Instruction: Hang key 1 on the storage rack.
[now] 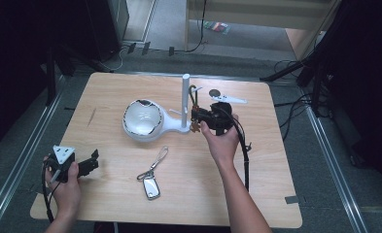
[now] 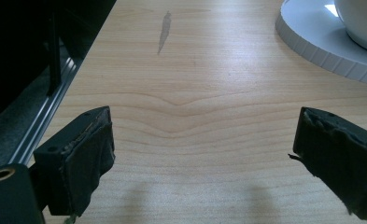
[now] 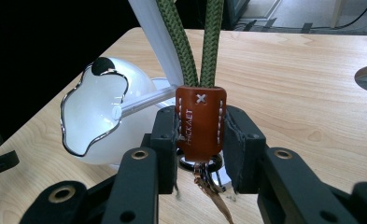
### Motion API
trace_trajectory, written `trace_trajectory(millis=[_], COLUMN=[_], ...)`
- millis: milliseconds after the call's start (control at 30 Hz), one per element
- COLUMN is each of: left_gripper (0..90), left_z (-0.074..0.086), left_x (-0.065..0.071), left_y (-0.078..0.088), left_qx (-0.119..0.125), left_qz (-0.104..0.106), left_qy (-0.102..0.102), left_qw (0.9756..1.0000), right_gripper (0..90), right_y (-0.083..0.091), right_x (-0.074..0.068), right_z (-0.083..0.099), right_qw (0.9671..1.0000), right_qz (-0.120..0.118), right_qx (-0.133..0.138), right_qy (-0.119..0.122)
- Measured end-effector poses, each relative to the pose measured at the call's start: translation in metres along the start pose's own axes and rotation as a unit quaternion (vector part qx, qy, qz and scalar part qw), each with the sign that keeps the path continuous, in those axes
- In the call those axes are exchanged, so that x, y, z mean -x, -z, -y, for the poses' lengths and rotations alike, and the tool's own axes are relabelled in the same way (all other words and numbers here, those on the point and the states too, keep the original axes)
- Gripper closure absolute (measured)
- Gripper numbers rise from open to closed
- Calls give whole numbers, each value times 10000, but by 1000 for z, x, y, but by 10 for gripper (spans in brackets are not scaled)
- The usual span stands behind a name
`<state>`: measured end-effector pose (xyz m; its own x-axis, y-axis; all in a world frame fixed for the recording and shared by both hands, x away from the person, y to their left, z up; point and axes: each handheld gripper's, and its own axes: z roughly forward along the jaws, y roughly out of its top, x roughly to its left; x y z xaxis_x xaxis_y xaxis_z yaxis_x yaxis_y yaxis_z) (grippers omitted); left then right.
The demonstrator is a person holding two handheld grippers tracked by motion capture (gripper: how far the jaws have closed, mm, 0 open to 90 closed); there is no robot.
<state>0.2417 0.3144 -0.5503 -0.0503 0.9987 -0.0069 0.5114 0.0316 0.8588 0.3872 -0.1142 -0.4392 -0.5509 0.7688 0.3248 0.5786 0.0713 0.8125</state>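
Stitched brown leather tab point(image 3: 200, 122) on looped green woven cord point(image 3: 190, 44), clamped between padded black right gripper point(image 3: 201, 149) jaws beside glossy white stand point(image 1: 185, 104); left gripper point(image 2: 204, 154) jaws apart over pale wood table point(image 2: 209, 70).

Lab: floor rails point(image 1: 26, 160), cables point(image 1: 295, 104), dark curtains point(image 1: 13, 58).

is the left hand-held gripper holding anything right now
No, the left hand-held gripper has its jaws standing wide apart with only bare wooden table showing between them.
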Motion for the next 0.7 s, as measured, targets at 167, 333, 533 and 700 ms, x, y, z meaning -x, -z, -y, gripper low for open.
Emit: trace_trajectory(millis=[167,333,533,700], left_gripper=[56,56,57,56], left_z=[0,0,0,0], left_x=[0,0,0,0], left_y=[0,0,0,0], left_qx=[4,-5,-9,-6], left_qz=[3,3,3,5], left_qy=[5,-5,-2,4], left_qw=[10000,10000,10000,10000], right_gripper=[682,681,678,664], right_y=[-2,-5,-8,-8], right_x=[-1,-1,-2,-2], right_z=[1,3,3,4], right_qw=[10000,10000,9999,9999], right_qz=[-3,-18,-29,-32], right_qx=[-27,-78,-139,-162], right_qy=[3,21,12,28])
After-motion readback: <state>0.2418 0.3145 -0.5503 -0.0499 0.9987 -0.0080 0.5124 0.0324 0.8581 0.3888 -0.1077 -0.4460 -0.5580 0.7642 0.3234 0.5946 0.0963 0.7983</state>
